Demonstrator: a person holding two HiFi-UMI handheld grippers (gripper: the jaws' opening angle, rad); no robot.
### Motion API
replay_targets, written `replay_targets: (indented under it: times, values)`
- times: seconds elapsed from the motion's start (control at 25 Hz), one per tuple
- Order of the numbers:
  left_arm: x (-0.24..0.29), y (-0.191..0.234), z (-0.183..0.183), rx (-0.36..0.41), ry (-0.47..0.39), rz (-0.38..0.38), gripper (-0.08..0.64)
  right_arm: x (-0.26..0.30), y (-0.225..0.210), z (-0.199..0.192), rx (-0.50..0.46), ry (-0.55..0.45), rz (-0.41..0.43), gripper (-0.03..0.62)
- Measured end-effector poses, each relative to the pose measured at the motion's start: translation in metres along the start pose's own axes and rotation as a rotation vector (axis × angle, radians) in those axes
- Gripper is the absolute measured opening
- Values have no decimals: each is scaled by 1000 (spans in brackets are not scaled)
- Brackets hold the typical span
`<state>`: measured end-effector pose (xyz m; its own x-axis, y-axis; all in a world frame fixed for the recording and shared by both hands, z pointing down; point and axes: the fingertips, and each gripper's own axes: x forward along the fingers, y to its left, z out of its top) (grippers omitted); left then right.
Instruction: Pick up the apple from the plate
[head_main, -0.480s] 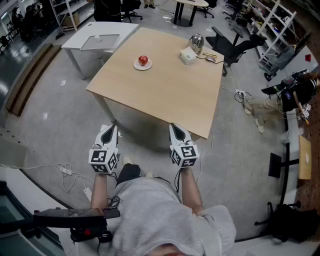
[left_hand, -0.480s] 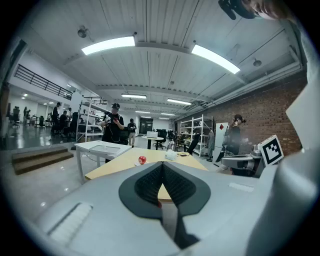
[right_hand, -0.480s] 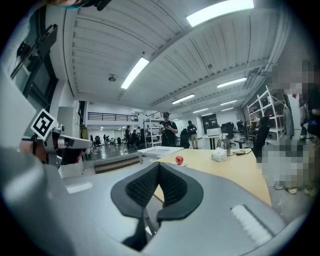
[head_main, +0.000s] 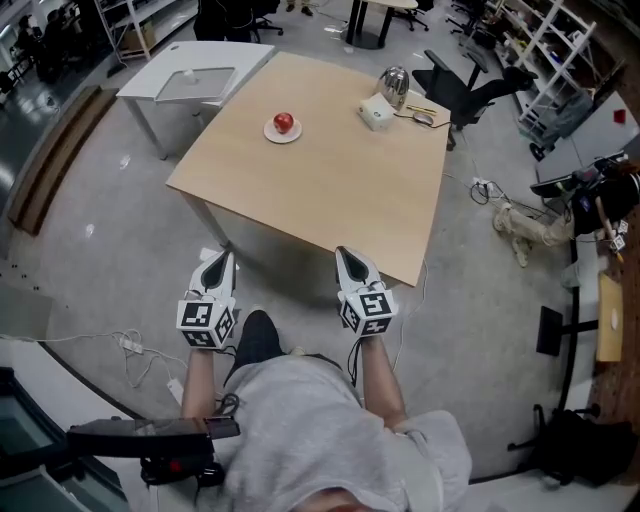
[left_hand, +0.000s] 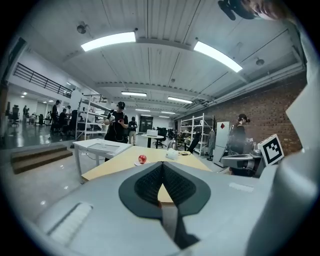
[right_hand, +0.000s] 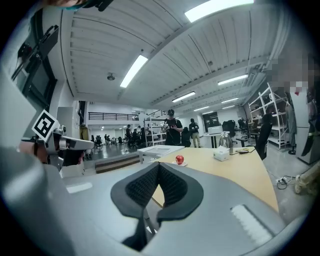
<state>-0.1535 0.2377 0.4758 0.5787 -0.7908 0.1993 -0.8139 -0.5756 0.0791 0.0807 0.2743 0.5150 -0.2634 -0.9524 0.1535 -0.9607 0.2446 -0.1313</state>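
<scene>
A red apple (head_main: 283, 122) sits on a small white plate (head_main: 283, 133) at the far left part of a light wooden table (head_main: 320, 180). The same apple (left_hand: 142, 159) shows far off in the left gripper view, and the apple (right_hand: 179, 159) again in the right gripper view. My left gripper (head_main: 219, 256) is held before the table's near edge, jaws shut with nothing between them. My right gripper (head_main: 346, 252) hangs beside it, just short of the near edge, shut and holding nothing. Both are far from the apple.
A white tissue box (head_main: 375, 111) and a metal kettle (head_main: 392, 85) stand at the table's far right. A white side table (head_main: 195, 78) stands beyond the left corner. An office chair (head_main: 468, 95) is at the right, and cables (head_main: 130, 342) lie on the floor.
The view has shifted slightly, so the table and apple sit a little to the left. My two grippers are in about the same place, both still shut.
</scene>
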Motion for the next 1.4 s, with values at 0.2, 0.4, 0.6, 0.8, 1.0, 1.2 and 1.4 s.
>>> replay_targets:
  times: [0.2, 0.4, 0.6, 0.8, 1.0, 1.2, 1.4]
  values:
    - [27, 11, 4, -1, 19, -18, 20, 25, -13, -1, 11, 25, -14, 6]
    - [66, 35, 8, 0, 24, -40, 20, 63, -23, 2, 1, 41, -31, 6]
    - [101, 59, 16, 7, 36, -66, 20, 103, -29, 5, 13, 72, -46, 6]
    - [138, 93, 25, -9, 50, -87, 20, 153, -29, 17, 5, 80, -50, 6]
    - [174, 121, 34, 8, 52, -99, 20, 197, -31, 25, -12, 89, -48, 6]
    - [204, 144, 41, -9, 51, -120, 20, 232, -39, 32, -19, 101, -62, 6]
    - [235, 167, 41, -27, 60, -133, 20, 269, -45, 36, -19, 106, -67, 6]
